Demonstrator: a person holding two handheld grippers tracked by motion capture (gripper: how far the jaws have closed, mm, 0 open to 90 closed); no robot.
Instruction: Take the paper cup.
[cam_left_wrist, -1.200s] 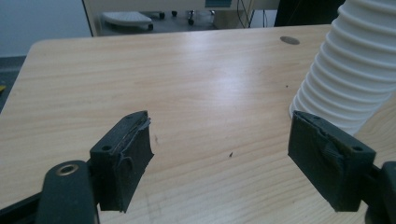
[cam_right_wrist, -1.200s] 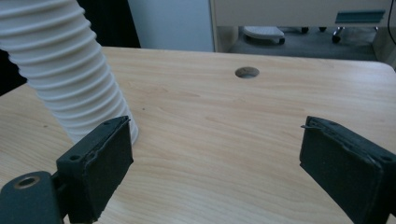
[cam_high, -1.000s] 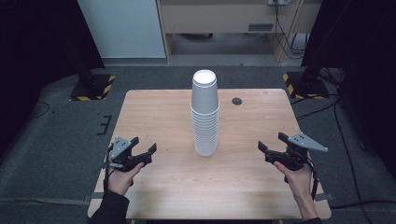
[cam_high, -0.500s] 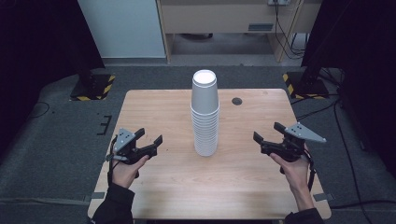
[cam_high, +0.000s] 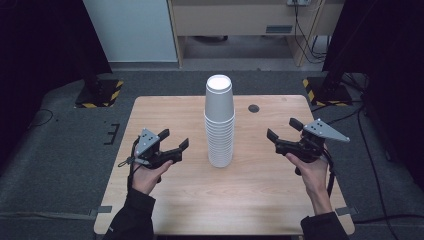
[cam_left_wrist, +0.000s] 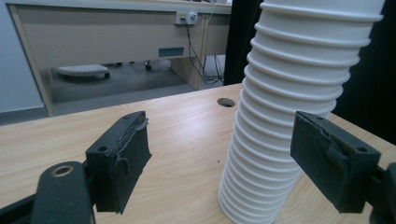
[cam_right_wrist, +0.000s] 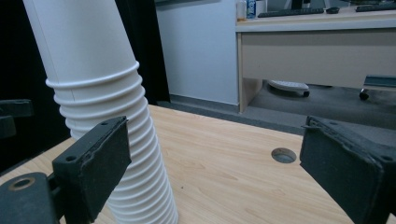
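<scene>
We see a light wooden rectangular worktop (cam_high: 175, 200) standing on grey carpeted floor (cam_high: 60, 165). Behind it stands a beige desk unit (cam_high: 240, 20) with cables hanging at its right end.

At the middle of the worktop stands a tall stack of nested white paper cups (cam_high: 219, 122), upright, mouths down, with the flat base of the top cup facing up. The lower part of the stack shows many close-set rims; the top cup shows a long smooth wall. In the left gripper view the stack (cam_left_wrist: 289, 107) rises just inside the right-hand jaw; in the right gripper view it (cam_right_wrist: 116, 140) rises behind the left-hand jaw. In both, the stack stands beyond the pads, apart from them.

The left gripper (cam_high: 176, 140) is held in the person's left hand (cam_high: 147, 175), left of the stack and apart from it, jaws pointing toward the stack. Its jaws are released and stand wide, with nothing between them.

The right gripper (cam_high: 282, 128) is held in the person's right hand (cam_high: 310, 172), right of the stack and apart from it. Its jaws likewise stand spread, grasping nothing. Both grippers appear to be raised off the worktop, though the high view does not settle this.

A small round dark hole (cam_high: 254, 108) lies in the worktop, behind and right of the stack.
</scene>
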